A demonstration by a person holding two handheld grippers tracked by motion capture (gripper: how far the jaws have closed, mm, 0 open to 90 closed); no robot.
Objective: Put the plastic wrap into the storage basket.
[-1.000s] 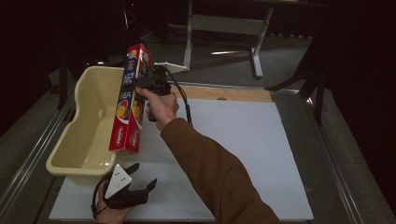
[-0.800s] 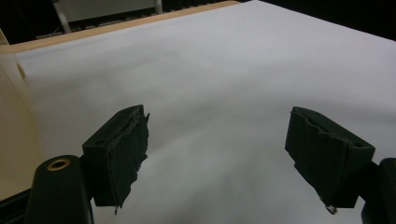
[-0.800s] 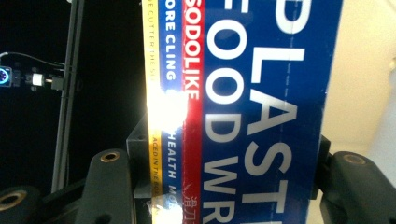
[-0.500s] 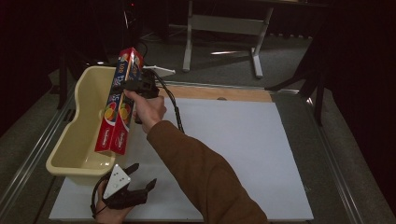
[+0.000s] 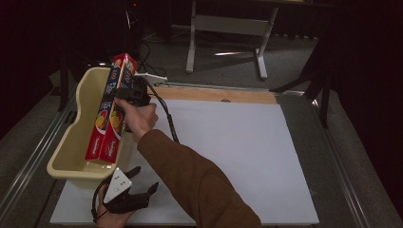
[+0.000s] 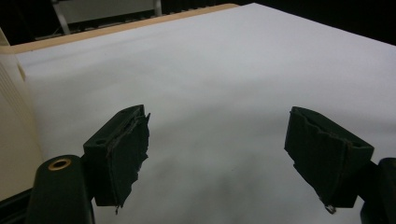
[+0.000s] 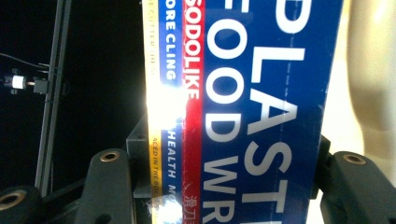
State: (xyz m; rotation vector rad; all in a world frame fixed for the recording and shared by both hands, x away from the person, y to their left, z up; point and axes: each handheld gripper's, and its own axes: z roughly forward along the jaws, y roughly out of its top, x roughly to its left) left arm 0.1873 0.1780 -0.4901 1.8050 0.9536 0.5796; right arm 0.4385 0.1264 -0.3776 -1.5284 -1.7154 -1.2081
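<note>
a: jaws of the right gripper (image 5: pixel 124 95) are clamped on the long plastic wrap box (image 5: pixel 110 111), one on each side of it. in the right gripper view the box (image 7: pixel 243 107) stands between them, blue face with white letters, a red stripe and a yellow edge.

b: and where is the box?

a: it leans steeply, lower end down inside the cream tub (image 5: pixel 81 137), near the tub's close end, upper end sticking up above the far rim. whether the lower end touches the tub's floor, i cannot tell. the right hand (image 5: pixel 135 116) grips the tool just beside the tub's right wall, brown sleeve (image 5: pixel 190 180) running back to the bottom edge.

b: left gripper?

a: left gripper (image 5: pixel 127 192) sits low at the near edge of the white sheet (image 5: pixel 247 156), just in front of the tub's near end, jaws spread wide with nothing between them. in the left gripper view (image 6: pixel 217 158) they stand over bare white sheet, the tub's wall (image 6: pixel 14 135) at the left.

b: further out?

a: tub stands along the left edge of the sheet. a wooden strip (image 5: pixel 223 95) runs along the sheet's far edge, and a metal stand (image 5: pixel 228 28) stands on the grey floor behind the table.
</note>
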